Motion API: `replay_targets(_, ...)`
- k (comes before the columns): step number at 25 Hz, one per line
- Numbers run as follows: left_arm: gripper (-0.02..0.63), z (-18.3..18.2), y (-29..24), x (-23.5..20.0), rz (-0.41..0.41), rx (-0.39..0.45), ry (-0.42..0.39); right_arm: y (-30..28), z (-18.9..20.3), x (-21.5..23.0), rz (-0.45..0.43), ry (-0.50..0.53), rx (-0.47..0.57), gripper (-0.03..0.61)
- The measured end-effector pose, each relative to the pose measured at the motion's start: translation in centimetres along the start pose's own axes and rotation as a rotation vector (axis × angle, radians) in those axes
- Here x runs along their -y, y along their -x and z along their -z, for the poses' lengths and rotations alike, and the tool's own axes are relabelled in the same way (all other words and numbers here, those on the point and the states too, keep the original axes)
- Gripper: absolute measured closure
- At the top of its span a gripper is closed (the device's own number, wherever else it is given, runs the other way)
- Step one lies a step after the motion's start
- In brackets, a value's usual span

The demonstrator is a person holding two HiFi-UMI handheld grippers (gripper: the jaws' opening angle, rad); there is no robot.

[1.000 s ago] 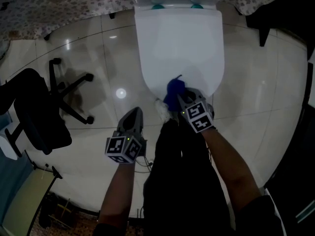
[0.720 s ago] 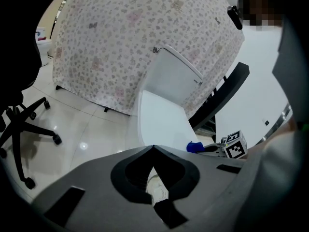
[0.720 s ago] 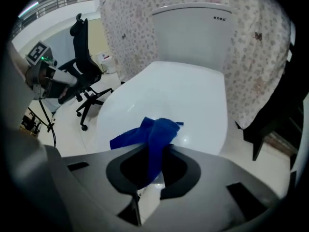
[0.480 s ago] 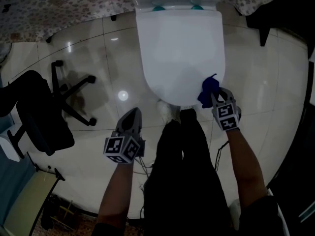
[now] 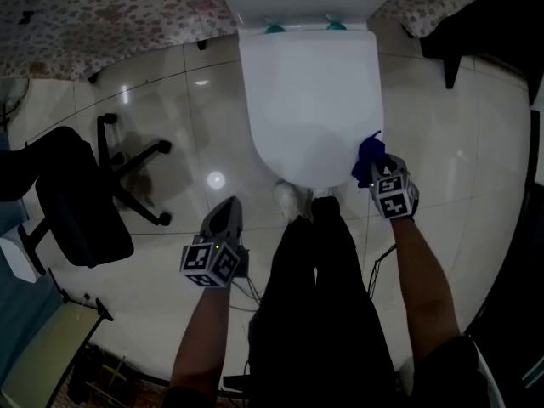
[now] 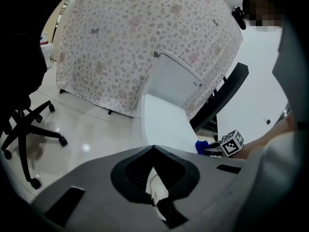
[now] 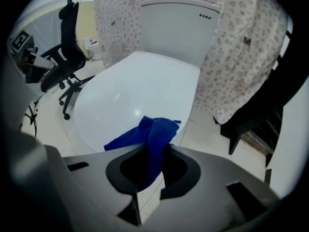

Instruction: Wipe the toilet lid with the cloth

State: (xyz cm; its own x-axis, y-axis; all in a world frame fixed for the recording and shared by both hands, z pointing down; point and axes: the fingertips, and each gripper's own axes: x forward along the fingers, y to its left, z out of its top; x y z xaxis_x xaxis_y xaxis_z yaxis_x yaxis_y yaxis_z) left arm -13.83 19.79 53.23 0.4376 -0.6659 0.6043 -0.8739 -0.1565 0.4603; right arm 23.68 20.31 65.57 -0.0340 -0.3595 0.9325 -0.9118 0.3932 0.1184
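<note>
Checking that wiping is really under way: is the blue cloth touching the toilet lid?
Touching. The right gripper view shows the blue cloth, held in the right gripper's jaws, lying on the toilet lid's near edge with no gap.

tiled floor bears toilet and office chair.

Glossy smooth white toilet lid, soft matt blue cloth, polished reflective floor tiles, flowered fabric drape.
</note>
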Motion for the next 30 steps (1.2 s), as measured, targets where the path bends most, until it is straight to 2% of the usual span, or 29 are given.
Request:
replay_targets(3, 0.621, -1.9, 1.7, 1.2, 0.009, 0.028, 0.005, 1.5, 0.5, 0.7, 0.002, -0.053, -0.018, 0.526)
replay_targets(6, 0.621, -5.3, 6.1, 3.4, 0.024, 0.063, -0.01, 6.9, 1.3, 0.1, -0.007, -0.033, -0.003, 0.526)
replay_targets(7, 0.621, -6.8, 7.6, 3.9, 0.021, 0.085, -0.015, 9.3, 0.8, 0.1, -0.007, -0.03, 0.034, 0.526)
replay_targets(11, 0.621, -16.6, 11.4, 5.6, 0.036, 0.286, -0.071, 19.6, -7.5, 4.6, 0.059, -0.078, 0.349, 0.526)
replay_targets(16, 0.621, -27.5, 21.5, 10.6, 0.041, 0.472, -0.137, 35.2, -9.6, 10.5, 0.163, -0.27, 0.59, 0.526)
replay_targets(19, 0.623, -32.7, 26.7, 14.3, 0.053, 0.61, -0.182, 43.7, -11.5, 13.7, 0.202, -0.387, 0.792, 0.526)
replay_targets(23, 0.621, -34.5, 31.2, 19.2, 0.072, 0.696, -0.242, 52.2, -12.1, 15.6, 0.2, -0.461, 0.988, 0.528)
replay_targets(30, 0.621, -31.1, 35.3, 24.0, 0.09, 0.784, -0.209, 58.2, -8.2, 16.1, 0.144, -0.461, 1.064, 0.529)
